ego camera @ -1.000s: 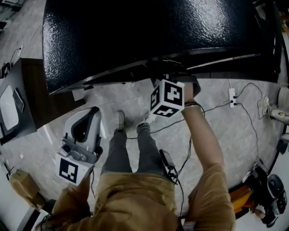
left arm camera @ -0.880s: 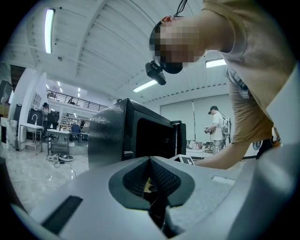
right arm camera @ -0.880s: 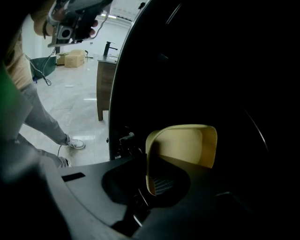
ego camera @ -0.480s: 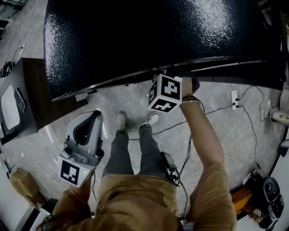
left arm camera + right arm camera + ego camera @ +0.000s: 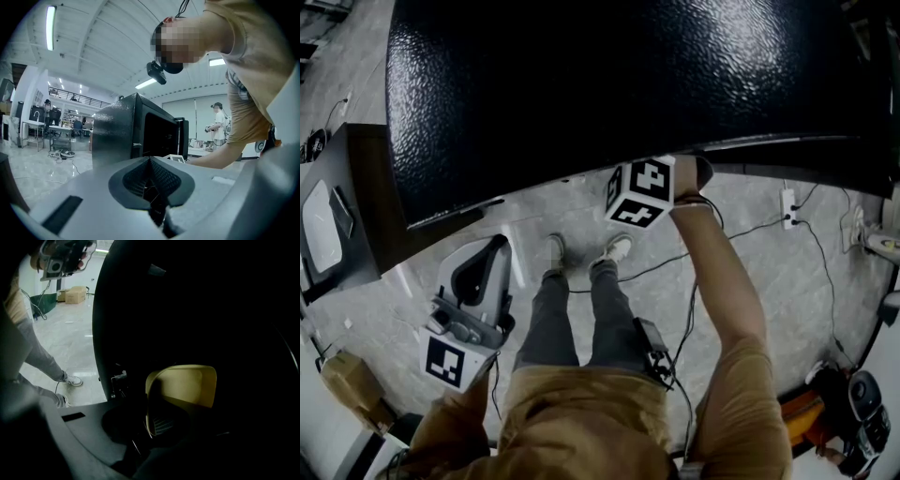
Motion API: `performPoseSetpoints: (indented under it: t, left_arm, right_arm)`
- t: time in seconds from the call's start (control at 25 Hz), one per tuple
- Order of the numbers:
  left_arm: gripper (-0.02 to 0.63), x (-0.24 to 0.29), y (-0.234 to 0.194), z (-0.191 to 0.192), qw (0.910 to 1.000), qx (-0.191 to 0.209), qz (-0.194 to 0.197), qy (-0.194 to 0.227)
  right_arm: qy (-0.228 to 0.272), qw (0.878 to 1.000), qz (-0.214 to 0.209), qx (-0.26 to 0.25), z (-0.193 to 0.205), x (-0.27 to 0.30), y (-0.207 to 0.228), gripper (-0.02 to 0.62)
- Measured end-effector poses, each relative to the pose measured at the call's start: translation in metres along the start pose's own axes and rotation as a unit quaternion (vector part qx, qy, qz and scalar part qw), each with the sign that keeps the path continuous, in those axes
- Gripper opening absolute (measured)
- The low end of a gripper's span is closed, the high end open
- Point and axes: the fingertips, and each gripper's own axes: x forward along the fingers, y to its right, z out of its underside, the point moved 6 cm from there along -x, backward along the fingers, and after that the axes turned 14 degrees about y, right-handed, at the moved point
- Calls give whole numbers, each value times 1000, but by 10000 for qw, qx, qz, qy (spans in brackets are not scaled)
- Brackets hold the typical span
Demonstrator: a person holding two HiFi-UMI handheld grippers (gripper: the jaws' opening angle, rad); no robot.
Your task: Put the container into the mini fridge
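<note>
Two jaws of the right gripper (image 5: 149, 425) are closed on the near wall of a pale yellow plastic container (image 5: 183, 383). Its hollow faces the camera, and it rises from the jaws toward 1 o'clock. Both are inside the dark interior of the black mini fridge (image 5: 211, 310). The fridge's front edge runs down at 10 o'clock, and outside it, at 9 o'clock, are the pale floor and the person's grey trouser legs (image 5: 37, 357).

In the head view this gripper's marker cube (image 5: 642, 192) sits at the fridge's front edge, just off centre toward 1 o'clock. The jaws themselves are hidden beneath the textured black top.

The left gripper (image 5: 151, 173) has its jaws pressed together with nothing between them. Beyond them, at 11 o'clock in its view, stands the fridge with its door (image 5: 187, 138) open. In the head view this gripper hangs at 8 o'clock, well apart from the fridge, over the grey floor (image 5: 769, 272).
</note>
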Motion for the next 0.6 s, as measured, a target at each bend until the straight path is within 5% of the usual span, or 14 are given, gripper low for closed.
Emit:
performPoseSetpoints:
  t: [0.6]
  left_arm:
    - [2, -7, -6, 3, 9999, -18, -127, -83]
  right_arm:
    - [14, 9998, 211, -46, -12, 18, 27, 12]
